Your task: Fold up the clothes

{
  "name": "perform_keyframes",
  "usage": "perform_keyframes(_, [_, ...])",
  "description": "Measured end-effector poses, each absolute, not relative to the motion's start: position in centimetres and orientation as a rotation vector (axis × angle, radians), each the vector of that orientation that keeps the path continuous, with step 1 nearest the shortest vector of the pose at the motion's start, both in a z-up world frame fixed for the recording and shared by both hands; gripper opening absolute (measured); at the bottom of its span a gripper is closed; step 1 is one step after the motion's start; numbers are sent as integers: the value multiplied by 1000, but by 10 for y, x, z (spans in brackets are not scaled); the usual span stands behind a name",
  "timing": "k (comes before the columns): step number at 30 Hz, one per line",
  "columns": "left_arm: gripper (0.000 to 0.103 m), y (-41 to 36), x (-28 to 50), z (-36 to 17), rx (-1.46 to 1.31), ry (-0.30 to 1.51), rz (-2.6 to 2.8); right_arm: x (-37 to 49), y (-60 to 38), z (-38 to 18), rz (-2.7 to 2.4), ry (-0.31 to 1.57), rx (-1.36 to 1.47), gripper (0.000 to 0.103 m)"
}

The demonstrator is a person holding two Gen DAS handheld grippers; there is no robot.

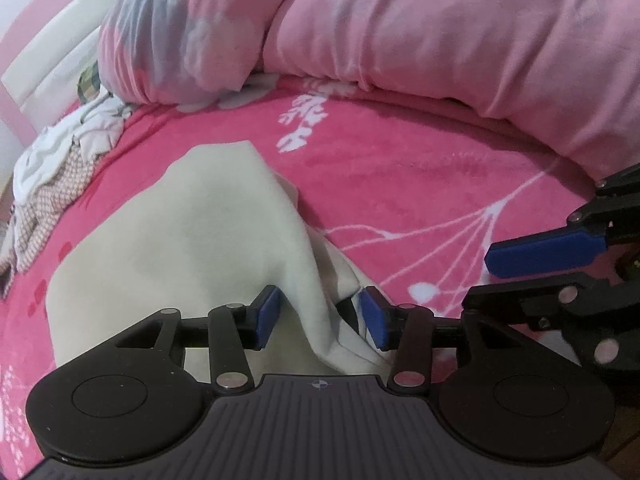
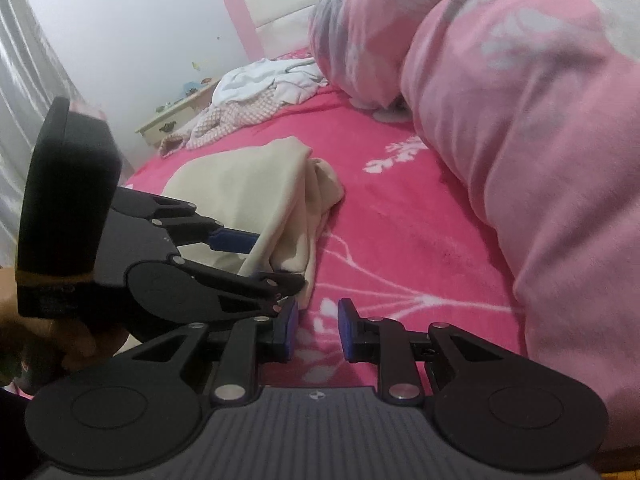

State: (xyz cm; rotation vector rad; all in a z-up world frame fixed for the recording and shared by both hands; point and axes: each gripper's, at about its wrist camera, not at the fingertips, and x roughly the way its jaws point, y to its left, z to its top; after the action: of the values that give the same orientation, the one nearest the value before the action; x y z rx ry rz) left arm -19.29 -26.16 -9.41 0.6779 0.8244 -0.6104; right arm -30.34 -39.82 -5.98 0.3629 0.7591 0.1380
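Observation:
A cream garment [image 1: 192, 232] lies partly folded on the pink bedspread [image 1: 400, 184]; it also shows in the right wrist view [image 2: 256, 188]. My left gripper [image 1: 320, 316] is open, its blue pads on either side of a raised fold of the cream cloth at the garment's near right edge. My right gripper [image 2: 318, 328] is open and empty over the bedspread, just right of the garment's near corner. It shows at the right edge of the left wrist view [image 1: 548, 256]. The left gripper shows in the right wrist view [image 2: 256, 256] against the cloth.
A pink floral duvet [image 1: 440, 28] is bunched along the far side of the bed. A pile of white and checked clothes [image 2: 256, 92] lies at the far left by the headboard [image 2: 280, 12]. A cream nightstand [image 2: 176, 116] stands beyond the bed.

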Motion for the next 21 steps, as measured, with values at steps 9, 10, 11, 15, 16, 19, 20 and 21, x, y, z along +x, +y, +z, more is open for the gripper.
perform_keyframes(9, [51, -266, -206, -95, 756, 759, -624, -307, -401, -63, 123, 761, 376, 26])
perform_keyframes(10, [51, -268, -210, -97, 783, 739, -624, -308, -401, -64, 122, 762, 375, 26])
perform_keyframes(11, [52, -268, -212, -99, 794, 730, -621, -308, -401, -64, 121, 764, 373, 26])
perform_keyframes(15, [53, -268, -212, -102, 788, 726, -611, -308, -401, -65, 118, 767, 378, 26])
perform_keyframes(16, [53, -269, -213, -103, 792, 722, -608, -308, -401, -65, 117, 769, 379, 26])
perform_keyframes(19, [54, -267, -210, -105, 776, 722, -609, -305, -403, -65, 117, 773, 377, 26])
perform_keyframes(20, [54, -266, -207, -104, 756, 730, -612, -299, -407, -66, 125, 774, 373, 26])
perform_keyframes(21, [54, -263, -204, -103, 734, 739, -616, -293, -411, -67, 133, 776, 369, 26])
